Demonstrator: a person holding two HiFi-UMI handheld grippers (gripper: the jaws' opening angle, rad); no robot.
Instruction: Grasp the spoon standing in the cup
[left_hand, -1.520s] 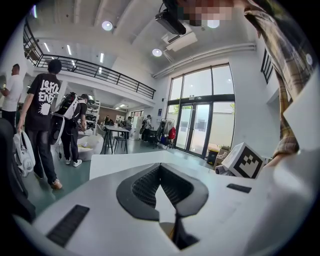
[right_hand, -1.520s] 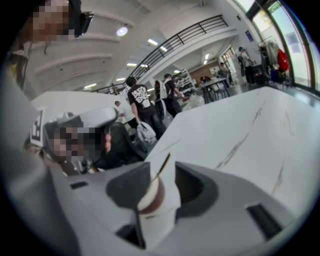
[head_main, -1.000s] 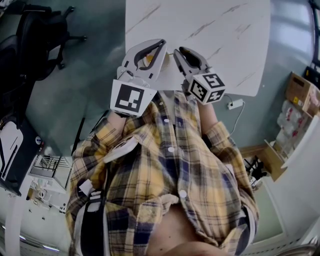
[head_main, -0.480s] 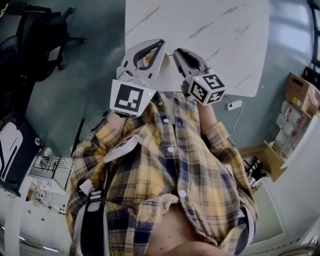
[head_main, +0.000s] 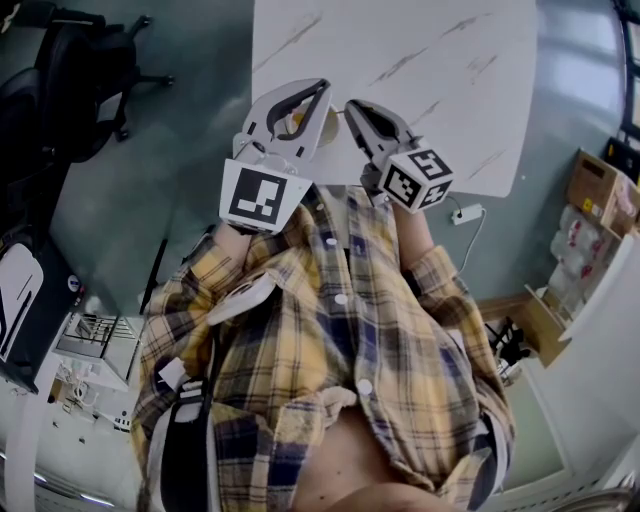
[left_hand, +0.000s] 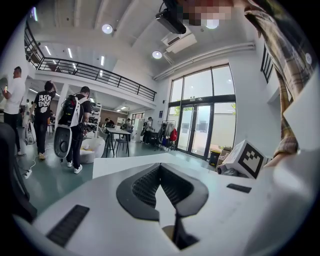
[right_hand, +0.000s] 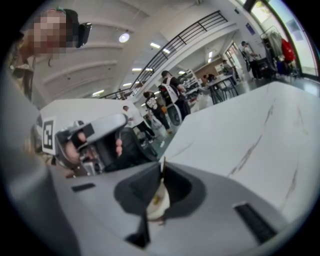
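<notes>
Honestly, the spoon looks like a light, stiff little thing with a thin, probably slick handle, so I'd expect it to twist or slide if pinched off-centre. Best hold, I reckon, is the bare handle above the rim, square across the pads. The right tongs are closing to almost nothing on a thin sliver at their tips, which I take for that handle. The cup sits right under their jaws on the desk. The left tongs have their tips together with nothing pinched that I can see. The cup looks light too and could tip.
</notes>
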